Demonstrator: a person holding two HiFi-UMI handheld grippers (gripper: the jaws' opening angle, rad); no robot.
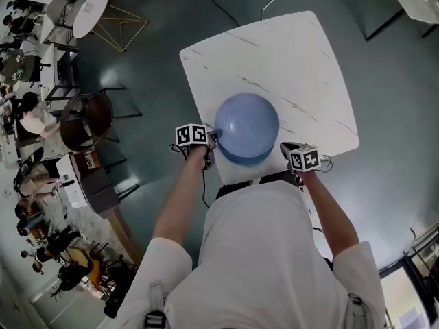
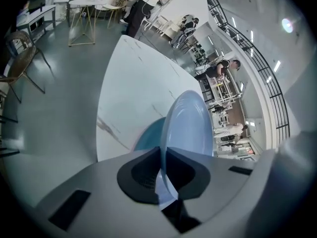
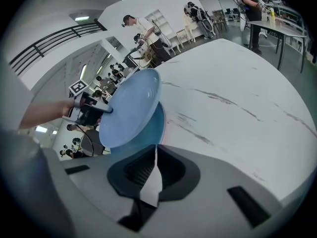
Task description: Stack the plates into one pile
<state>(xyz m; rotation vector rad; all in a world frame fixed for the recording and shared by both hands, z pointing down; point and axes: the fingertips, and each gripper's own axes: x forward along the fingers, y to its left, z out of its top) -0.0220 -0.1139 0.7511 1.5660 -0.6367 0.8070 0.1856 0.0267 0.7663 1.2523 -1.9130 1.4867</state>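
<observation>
A light blue plate (image 1: 247,125) hangs tilted over the near part of the white marble table (image 1: 274,53). My left gripper (image 1: 211,137) is shut on its left rim. In the left gripper view the plate (image 2: 190,128) stands on edge between the jaws of the left gripper (image 2: 162,170). A darker blue plate (image 1: 243,159) lies on the table right under it, also showing in the left gripper view (image 2: 148,135) and the right gripper view (image 3: 159,125). My right gripper (image 1: 287,147) sits just right of the plates, shut, holding nothing, apart from the light plate (image 3: 131,108).
The plates are close to the table's near edge (image 1: 233,177), just in front of my body. A round brown chair (image 1: 86,118) and other furniture stand on the floor to the left. People and tables (image 3: 267,19) fill the background.
</observation>
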